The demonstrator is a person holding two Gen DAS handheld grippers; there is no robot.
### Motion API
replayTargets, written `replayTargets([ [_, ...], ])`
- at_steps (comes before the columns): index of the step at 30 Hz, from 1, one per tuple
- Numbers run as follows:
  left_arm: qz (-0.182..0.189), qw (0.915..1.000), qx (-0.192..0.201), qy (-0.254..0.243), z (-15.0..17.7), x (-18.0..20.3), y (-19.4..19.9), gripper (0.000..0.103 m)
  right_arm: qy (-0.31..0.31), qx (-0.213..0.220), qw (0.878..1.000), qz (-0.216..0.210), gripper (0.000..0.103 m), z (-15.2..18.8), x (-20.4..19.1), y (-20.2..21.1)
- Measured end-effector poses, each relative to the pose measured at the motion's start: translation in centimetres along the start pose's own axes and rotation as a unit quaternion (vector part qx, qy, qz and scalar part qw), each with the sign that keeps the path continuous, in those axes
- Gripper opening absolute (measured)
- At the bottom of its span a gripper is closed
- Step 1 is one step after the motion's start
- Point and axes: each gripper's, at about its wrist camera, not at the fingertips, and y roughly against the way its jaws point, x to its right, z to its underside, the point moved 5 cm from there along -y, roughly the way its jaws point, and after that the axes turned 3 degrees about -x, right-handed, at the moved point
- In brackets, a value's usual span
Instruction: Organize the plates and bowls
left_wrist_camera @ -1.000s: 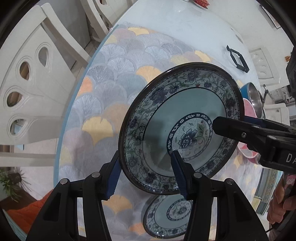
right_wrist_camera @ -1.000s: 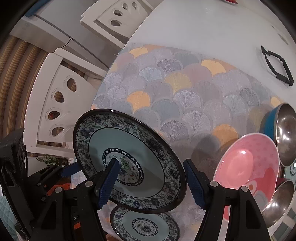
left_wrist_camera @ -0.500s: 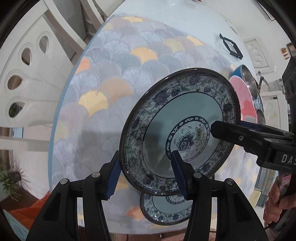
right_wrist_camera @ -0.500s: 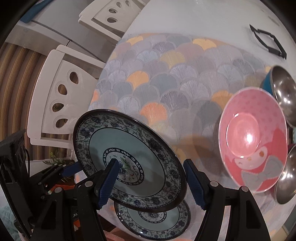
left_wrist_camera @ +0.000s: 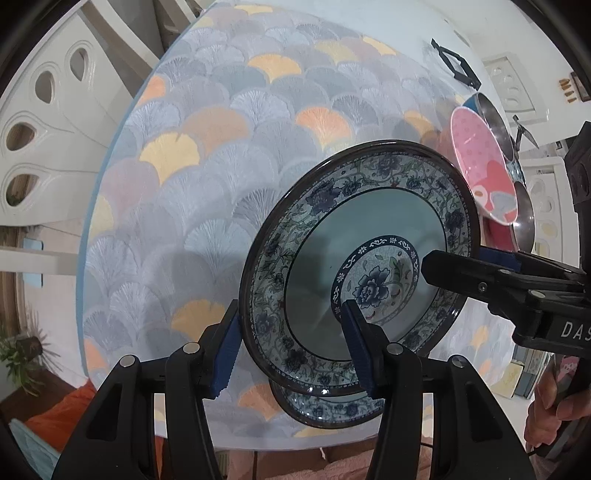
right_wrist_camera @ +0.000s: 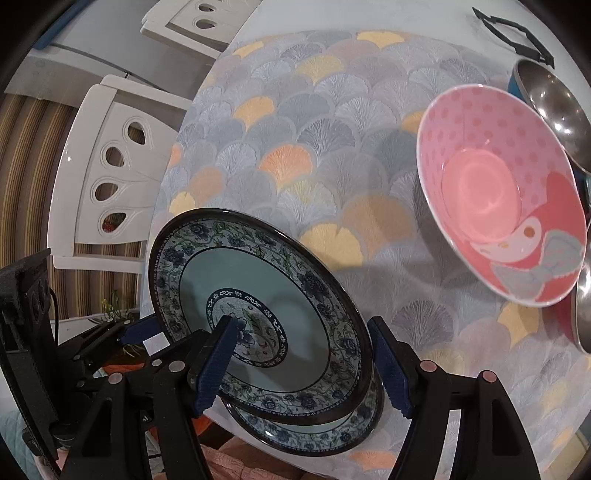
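Note:
A blue-and-white flowered plate (left_wrist_camera: 373,236) (right_wrist_camera: 255,273) hangs tilted just above the table's near edge, held from two sides. My left gripper (left_wrist_camera: 293,347) is shut on its near rim, one pad outside and one inside. My right gripper (right_wrist_camera: 303,363) is shut on the opposite rim and reaches in from the right in the left wrist view (left_wrist_camera: 454,262). The left gripper (right_wrist_camera: 125,332) shows at the lower left of the right wrist view. A second matching plate (left_wrist_camera: 325,410) (right_wrist_camera: 306,435) lies flat on the table directly below, mostly hidden by the held plate.
A pink dotted bowl (right_wrist_camera: 498,195) (left_wrist_camera: 480,162) leans among steel bowls (right_wrist_camera: 554,99) at the right. A fan-patterned cloth (left_wrist_camera: 221,147) covers the round table. A black diamond-shaped frame (right_wrist_camera: 517,33) lies far back. White chairs (left_wrist_camera: 37,129) (right_wrist_camera: 110,166) stand left. A hand (left_wrist_camera: 550,413) holds the right gripper.
Both grippers have carried the plate toward the table's near edge and slightly down. It now covers most of the lower plate. The pink bowl has come further into view.

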Motion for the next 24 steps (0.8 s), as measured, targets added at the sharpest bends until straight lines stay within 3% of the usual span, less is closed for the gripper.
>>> replayTargets([
  [24,-0.008,0.9985,-0.048,-0.026,3.5,1.7,-2.8,0.050,-0.019,-0.038,0.999,-0.007,0.072,5.0,2.0,-2.3],
])
